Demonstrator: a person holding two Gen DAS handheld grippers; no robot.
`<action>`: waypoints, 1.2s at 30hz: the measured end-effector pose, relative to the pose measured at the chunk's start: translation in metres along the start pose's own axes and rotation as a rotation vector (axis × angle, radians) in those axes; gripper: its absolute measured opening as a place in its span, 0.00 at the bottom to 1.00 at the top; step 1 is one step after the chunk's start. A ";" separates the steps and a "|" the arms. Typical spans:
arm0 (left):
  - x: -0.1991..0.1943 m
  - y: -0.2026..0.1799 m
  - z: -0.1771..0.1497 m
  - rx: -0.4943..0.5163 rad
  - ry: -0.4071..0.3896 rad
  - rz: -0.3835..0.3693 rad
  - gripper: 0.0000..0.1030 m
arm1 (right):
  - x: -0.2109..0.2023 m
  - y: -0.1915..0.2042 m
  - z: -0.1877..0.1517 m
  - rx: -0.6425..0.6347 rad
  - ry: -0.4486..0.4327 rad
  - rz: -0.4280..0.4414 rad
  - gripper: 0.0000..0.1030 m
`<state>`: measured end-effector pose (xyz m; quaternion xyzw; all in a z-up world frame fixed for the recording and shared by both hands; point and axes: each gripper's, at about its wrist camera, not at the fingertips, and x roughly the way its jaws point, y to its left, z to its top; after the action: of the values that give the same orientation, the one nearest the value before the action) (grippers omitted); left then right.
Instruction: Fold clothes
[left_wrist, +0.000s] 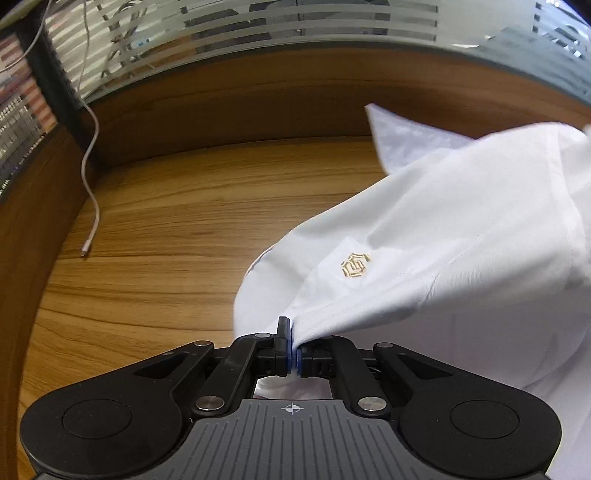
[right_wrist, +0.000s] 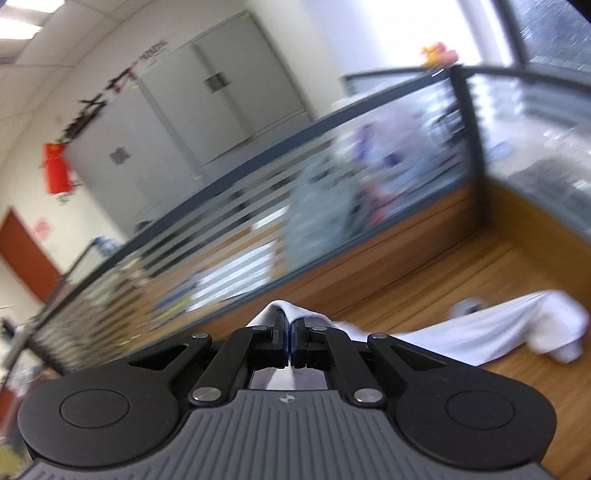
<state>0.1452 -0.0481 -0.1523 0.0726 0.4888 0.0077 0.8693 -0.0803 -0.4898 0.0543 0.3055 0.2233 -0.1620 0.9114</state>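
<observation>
left claw (left_wrist: 293, 350) clenched on white shirt (left_wrist: 443, 240) edge | right claw (right_wrist: 290, 341) clenched on shirt fabric | shirt lifted, part trailing on bench (left_wrist: 184, 221) | tip: keep cloth taut, claws level, lower evenly

white shirt (left_wrist: 461, 229) cut off right, partition (right_wrist: 332, 177) motion-blurred

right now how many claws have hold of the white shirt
2. The left claw is shut on a bunched edge of the white shirt near its gold logo. The right claw pinches another fold, the rest trailing onto the wooden desk.
</observation>
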 end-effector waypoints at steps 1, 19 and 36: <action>0.003 0.004 0.000 -0.022 0.013 0.011 0.05 | -0.001 -0.005 0.000 -0.007 -0.006 -0.030 0.01; -0.075 -0.011 -0.021 0.136 -0.129 -0.255 0.75 | -0.011 -0.010 -0.004 -0.223 -0.009 -0.139 0.02; -0.159 -0.165 0.002 0.393 -0.362 -0.576 0.88 | 0.010 0.096 -0.042 -0.318 0.223 0.270 0.02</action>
<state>0.0541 -0.2252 -0.0388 0.0976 0.3200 -0.3433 0.8776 -0.0434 -0.3914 0.0660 0.2011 0.3027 0.0332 0.9310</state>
